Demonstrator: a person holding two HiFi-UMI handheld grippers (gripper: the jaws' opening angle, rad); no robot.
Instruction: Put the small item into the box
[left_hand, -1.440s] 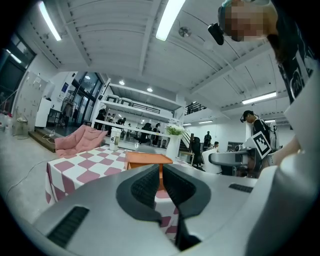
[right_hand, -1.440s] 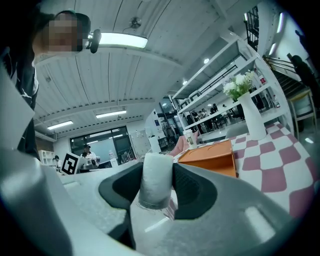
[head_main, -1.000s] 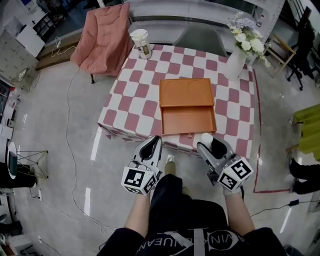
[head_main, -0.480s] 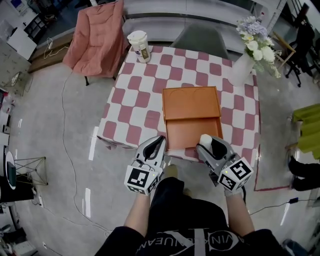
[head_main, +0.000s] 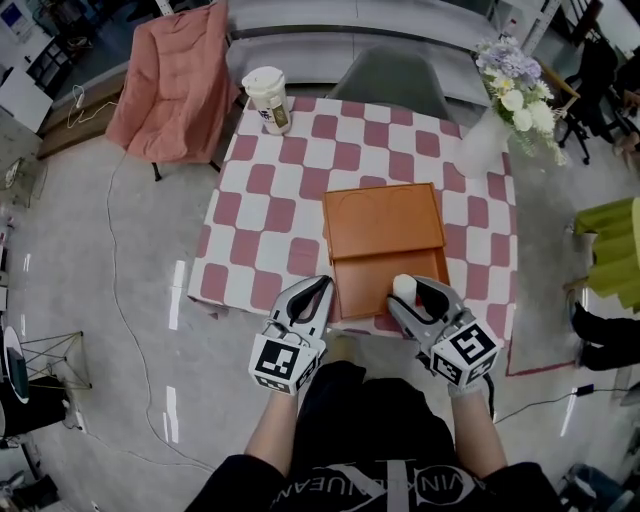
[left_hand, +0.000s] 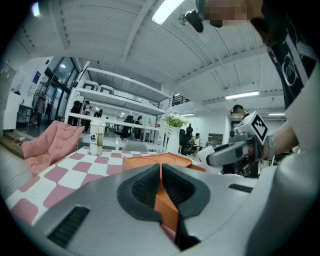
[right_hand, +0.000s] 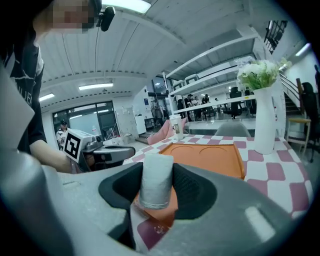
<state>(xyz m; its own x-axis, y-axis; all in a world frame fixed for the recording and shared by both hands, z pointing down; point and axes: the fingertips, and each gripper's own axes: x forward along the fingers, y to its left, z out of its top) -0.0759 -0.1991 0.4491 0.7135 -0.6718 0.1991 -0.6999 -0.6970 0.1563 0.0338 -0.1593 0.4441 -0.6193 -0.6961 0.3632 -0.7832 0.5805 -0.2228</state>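
We see the right gripper (head_main: 405, 291) pinching a small white cylinder (right_hand: 156, 177), rough-textured and upright. The flat orange box (right_hand: 212, 159) lies just ahead. The left gripper (left_hand: 161, 182) has its ribbed jaws pressed together.

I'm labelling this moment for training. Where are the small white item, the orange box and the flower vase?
small white item (right_hand: 156, 180): right gripper view, middle of its side.
orange box (head_main: 384, 222): head view, bare surface of its far half.
flower vase (head_main: 478, 148): head view, its white body.
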